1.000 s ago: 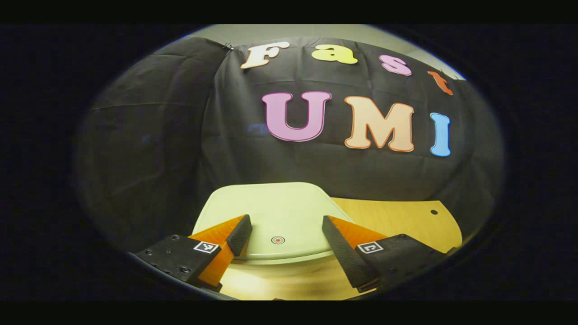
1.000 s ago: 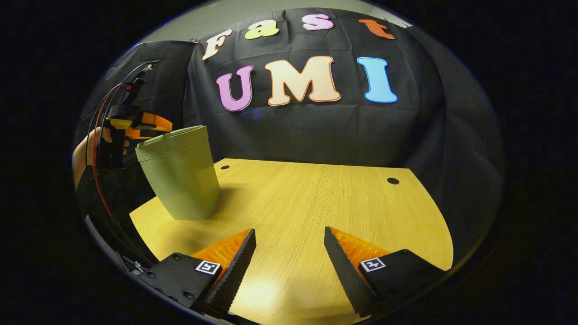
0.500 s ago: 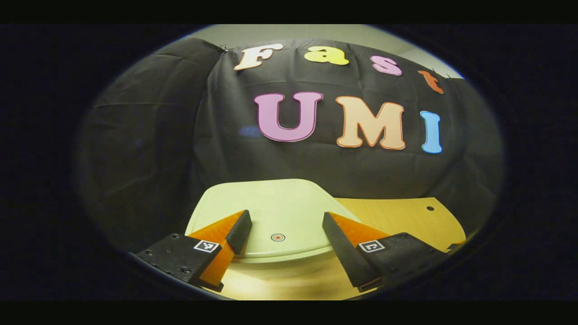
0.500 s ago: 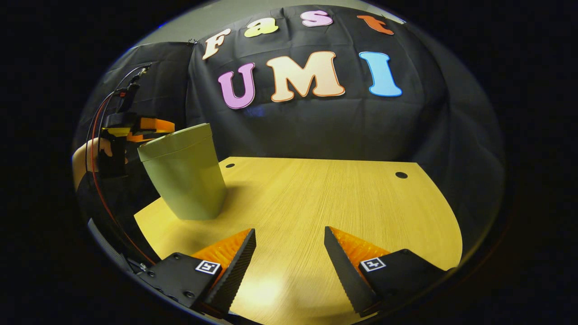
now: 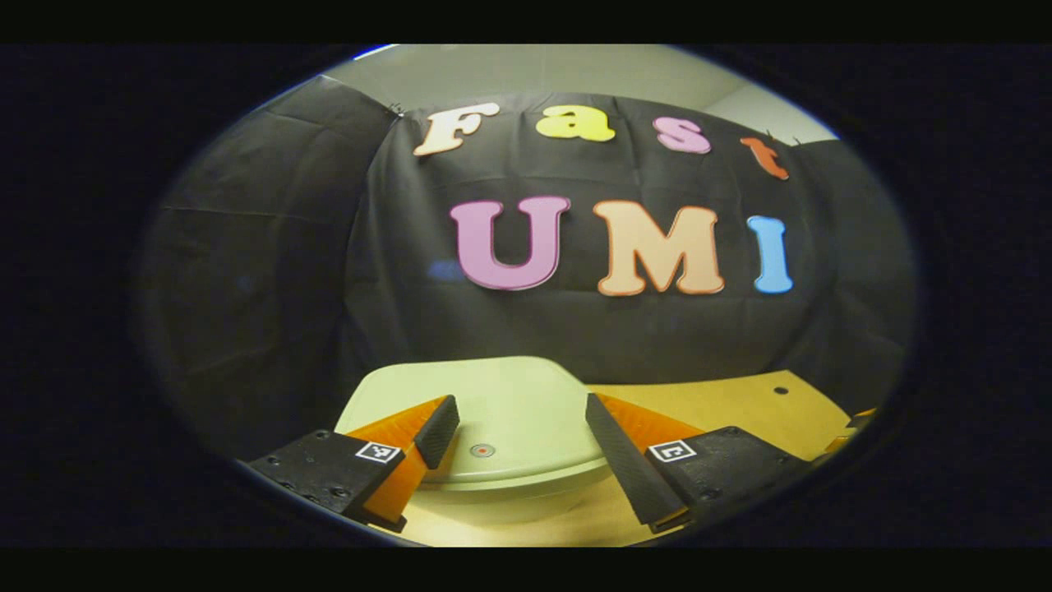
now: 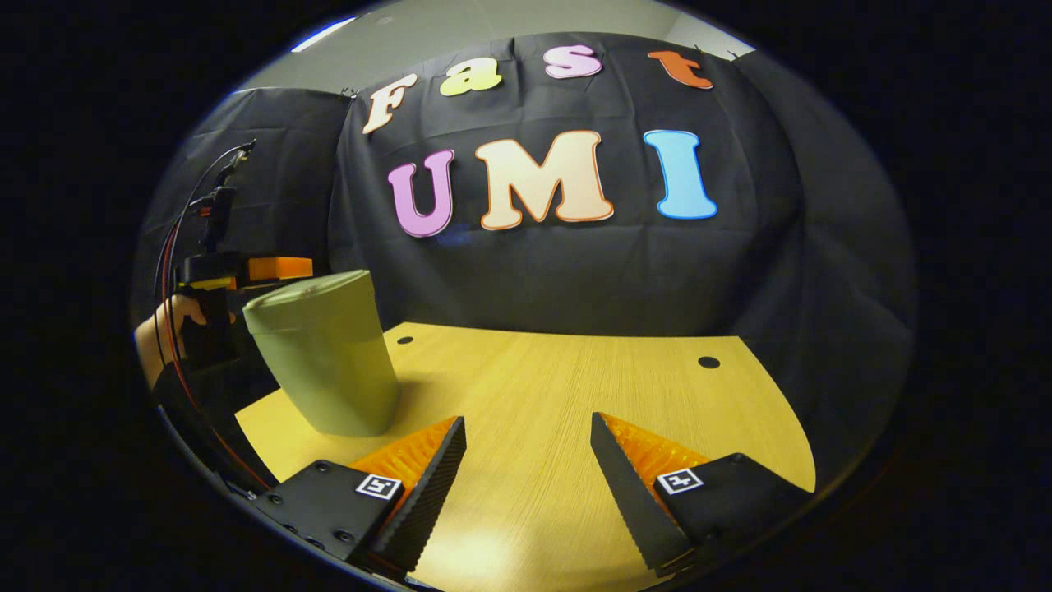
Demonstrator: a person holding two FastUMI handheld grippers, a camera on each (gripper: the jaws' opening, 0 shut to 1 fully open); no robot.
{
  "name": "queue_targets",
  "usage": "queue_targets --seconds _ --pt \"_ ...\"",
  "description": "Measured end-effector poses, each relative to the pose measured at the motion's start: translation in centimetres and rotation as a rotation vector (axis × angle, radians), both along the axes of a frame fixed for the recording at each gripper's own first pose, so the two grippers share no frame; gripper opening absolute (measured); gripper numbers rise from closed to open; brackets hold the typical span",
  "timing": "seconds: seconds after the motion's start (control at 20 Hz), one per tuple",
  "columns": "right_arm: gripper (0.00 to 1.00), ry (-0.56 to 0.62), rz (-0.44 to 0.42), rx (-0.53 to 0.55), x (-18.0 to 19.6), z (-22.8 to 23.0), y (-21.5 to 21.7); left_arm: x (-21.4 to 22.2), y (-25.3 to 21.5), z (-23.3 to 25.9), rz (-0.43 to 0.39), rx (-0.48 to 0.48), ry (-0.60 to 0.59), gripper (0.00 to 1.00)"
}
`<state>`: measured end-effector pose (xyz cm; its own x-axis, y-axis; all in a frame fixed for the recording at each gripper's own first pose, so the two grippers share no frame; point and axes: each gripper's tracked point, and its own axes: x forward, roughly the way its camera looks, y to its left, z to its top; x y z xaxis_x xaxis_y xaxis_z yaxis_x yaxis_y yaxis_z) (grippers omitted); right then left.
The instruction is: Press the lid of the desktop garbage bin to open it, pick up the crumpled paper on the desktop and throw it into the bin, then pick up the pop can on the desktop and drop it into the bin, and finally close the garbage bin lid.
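left gripper view close above bin lid point(image 5: 501, 403), right gripper view farther, both facing wall, sharing bin point(image 6: 325, 353)

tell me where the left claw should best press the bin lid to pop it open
Likely on the small red dot near the lid's front edge, coming straight down from above. The lid lies flat and closed on the bin, and the open left claw already hangs over that mark.

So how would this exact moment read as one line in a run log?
bin lid: closed | left tongs: open, above lid | right tongs: open, over desk | holding: nothing
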<state>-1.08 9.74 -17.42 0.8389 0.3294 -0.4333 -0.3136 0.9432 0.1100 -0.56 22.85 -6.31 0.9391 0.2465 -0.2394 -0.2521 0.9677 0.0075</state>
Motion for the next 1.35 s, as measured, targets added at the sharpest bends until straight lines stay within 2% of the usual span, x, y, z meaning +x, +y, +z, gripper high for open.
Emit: queue_targets --seconds 0.2,0.3,0.45,0.75,1.05,1.35 --pt "0.96 -0.118 -0.064 0.014 1.6 4.7 -1.7 0.7 -7.2 3.2 -0.140 0.007 -0.209 0.92" --pt "0.94 -0.162 -0.086 0.030 2.1 6.7 -2.0 0.9 -10.8 2.4 -0.217 0.038 -0.218 0.93" --pt "0.96 -0.233 -0.108 0.048 2.1 9.2 -2.5 0.3 -16.2 1.4 -0.306 -0.005 -0.211 0.92" --pt "0.96 -0.315 -0.143 0.085 2.0 11.8 -3.3 -0.2 -20.6 1.0 -0.349 -0.069 -0.217 0.90" --pt "0.96 -0.371 -0.147 0.141 2.0 13.7 -3.9 0.3 -19.6 1.4 -0.327 -0.067 -0.209 0.92" --pt "0.97 -0.358 -0.163 0.142 2.5 14.1 -4.2 0.0 -20.0 2.0 -0.357 -0.038 -0.216 0.93"
